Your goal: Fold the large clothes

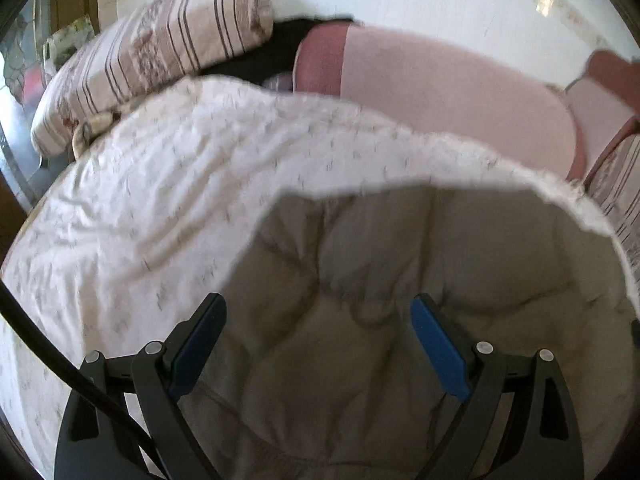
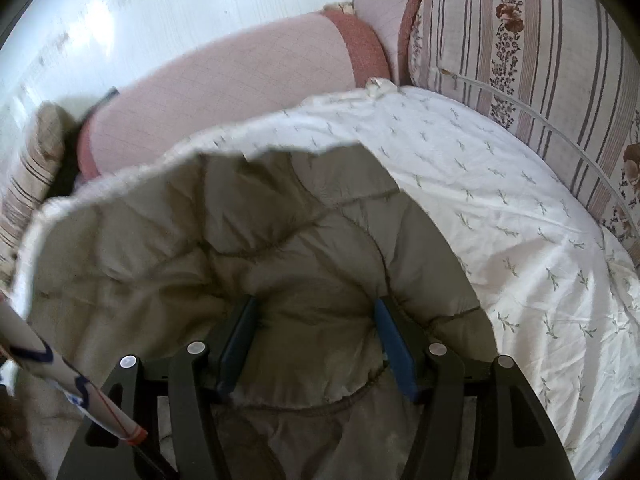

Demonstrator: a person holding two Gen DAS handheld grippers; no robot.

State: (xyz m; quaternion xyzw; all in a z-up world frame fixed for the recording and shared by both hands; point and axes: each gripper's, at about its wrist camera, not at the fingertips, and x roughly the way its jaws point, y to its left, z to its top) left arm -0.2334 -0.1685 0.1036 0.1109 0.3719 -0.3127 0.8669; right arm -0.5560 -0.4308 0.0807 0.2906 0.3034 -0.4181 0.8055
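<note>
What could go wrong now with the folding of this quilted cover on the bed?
1. Only the right gripper pinches a bunch of the quilted cover; the left gripper stands open above it. The unheld side may sag or fold unevenly.
2. The grip looks thick and bunched, so the fabric might slip out.
3. The striped pillow lies close by, and the cover's edge could catch on it.

- Beyond the quilt, the pink bolster blocks the way.
- Left of the quilt: striped pillow.
- Right: floral cushion.
- White sheet beside the quilt lies bare.
</note>
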